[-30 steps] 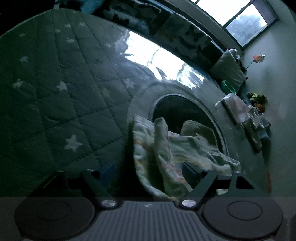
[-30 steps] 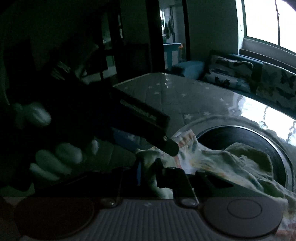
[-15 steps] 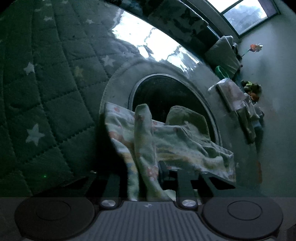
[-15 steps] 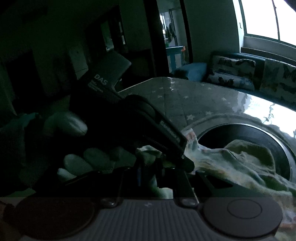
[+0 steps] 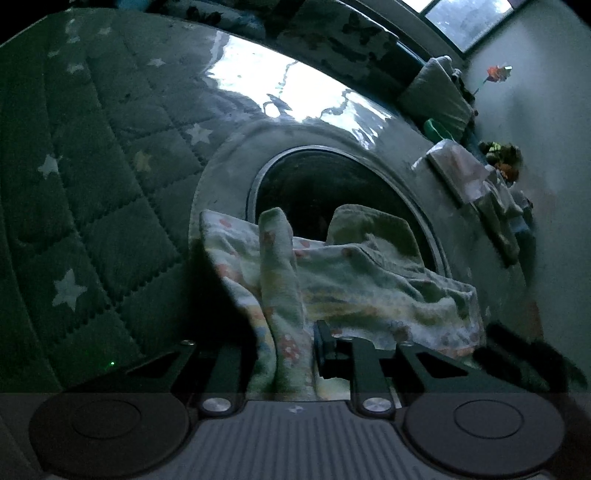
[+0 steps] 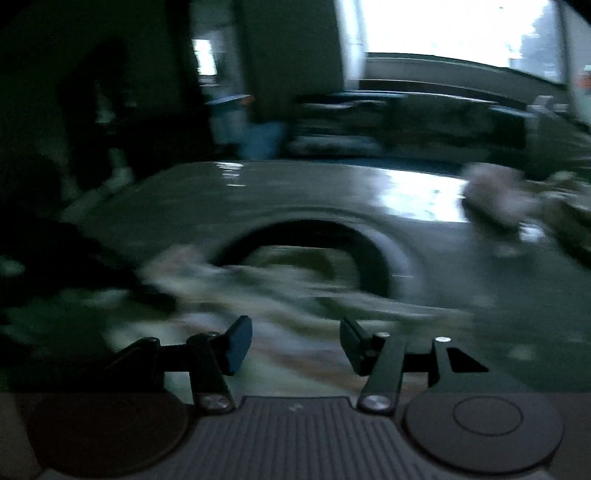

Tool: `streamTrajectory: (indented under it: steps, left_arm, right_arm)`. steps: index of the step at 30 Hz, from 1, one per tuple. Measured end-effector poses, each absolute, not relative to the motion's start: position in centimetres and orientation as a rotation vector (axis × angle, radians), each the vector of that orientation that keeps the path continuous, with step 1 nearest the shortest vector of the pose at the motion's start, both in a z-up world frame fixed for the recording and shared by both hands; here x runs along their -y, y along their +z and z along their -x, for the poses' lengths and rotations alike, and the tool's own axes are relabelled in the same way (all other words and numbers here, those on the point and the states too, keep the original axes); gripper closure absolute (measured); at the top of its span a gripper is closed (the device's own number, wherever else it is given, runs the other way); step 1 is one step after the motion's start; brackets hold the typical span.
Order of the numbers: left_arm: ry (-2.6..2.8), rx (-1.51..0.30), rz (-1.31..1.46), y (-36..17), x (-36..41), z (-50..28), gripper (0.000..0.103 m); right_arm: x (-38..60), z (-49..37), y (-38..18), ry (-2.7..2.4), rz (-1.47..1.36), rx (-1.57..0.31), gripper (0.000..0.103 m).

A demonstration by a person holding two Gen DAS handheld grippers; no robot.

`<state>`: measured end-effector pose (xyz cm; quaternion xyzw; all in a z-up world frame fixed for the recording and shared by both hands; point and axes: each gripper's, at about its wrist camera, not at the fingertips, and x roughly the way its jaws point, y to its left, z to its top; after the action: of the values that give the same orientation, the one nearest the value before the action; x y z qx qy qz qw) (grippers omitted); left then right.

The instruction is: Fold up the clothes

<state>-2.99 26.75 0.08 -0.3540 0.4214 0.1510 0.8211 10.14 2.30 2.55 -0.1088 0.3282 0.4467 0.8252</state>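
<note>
A pale floral-print garment [image 5: 362,280] lies crumpled over the edge of a round grey pad [image 5: 229,166] with a dark centre. One narrow fold of it stands up and runs down between the fingers of my left gripper [image 5: 288,350], which is shut on it. In the right wrist view everything is motion-blurred. There the garment [image 6: 258,288] shows as a pale smear in front of the dark ring [image 6: 373,251]. My right gripper [image 6: 295,343] is open just above the cloth's near part, and its pads hold nothing.
A green quilted mat with stars [image 5: 74,184] spreads to the left of the pad. Folded clothes [image 5: 465,173] are piled at the right by the wall, blurred in the right wrist view [image 6: 495,199]. Patterned cushions [image 5: 332,33] line the far edge under a window.
My left gripper went from open to shut on the garment's upright fold. My right gripper let go of the cloth, opened and swung away fast; the person's hand is gone from its view.
</note>
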Motion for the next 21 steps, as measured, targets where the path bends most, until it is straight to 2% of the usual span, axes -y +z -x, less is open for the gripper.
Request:
streamTrajectory:
  steps: [6,11,12,13,16,18,21]
  left_arm:
    - [0.330,-0.908,0.686,0.3,-26.0,2.5,0.081]
    - [0.340,-0.921,0.635,0.5,-25.5,2.1,0.081]
    - [0.344,-0.923,0.619,0.6,-25.3,2.0,0.081]
    - [0.347,-0.924,0.600,0.6,-25.1,1.8,0.081]
    - [0.359,-0.926,0.548,0.9,-24.5,1.5,0.082]
    - [0.367,-0.922,0.520,1.1,-24.2,1.4,0.084]
    - [0.365,-0.899,0.486,2.0,-23.6,1.4,0.089]
  right_arm:
    - [-0.3,-15.0,0.1,0.781,0.163,-0.772,0.045]
    - [0.0,-16.0,-1.6,0.745,0.108,-0.808,0.045]
    - [-0.1,-16.0,-1.8,0.749,0.105,-0.808,0.048]
    - [-0.3,-15.9,-1.9,0.759,0.107,-0.806,0.063]
    - [-0.5,-15.5,-1.6,0.785,0.102,-0.810,0.084]
    - [-0.2,-15.3,-1.0,0.797,0.086,-0.797,0.092]
    - [0.2,-15.0,-0.2,0.815,0.063,-0.777,0.094]
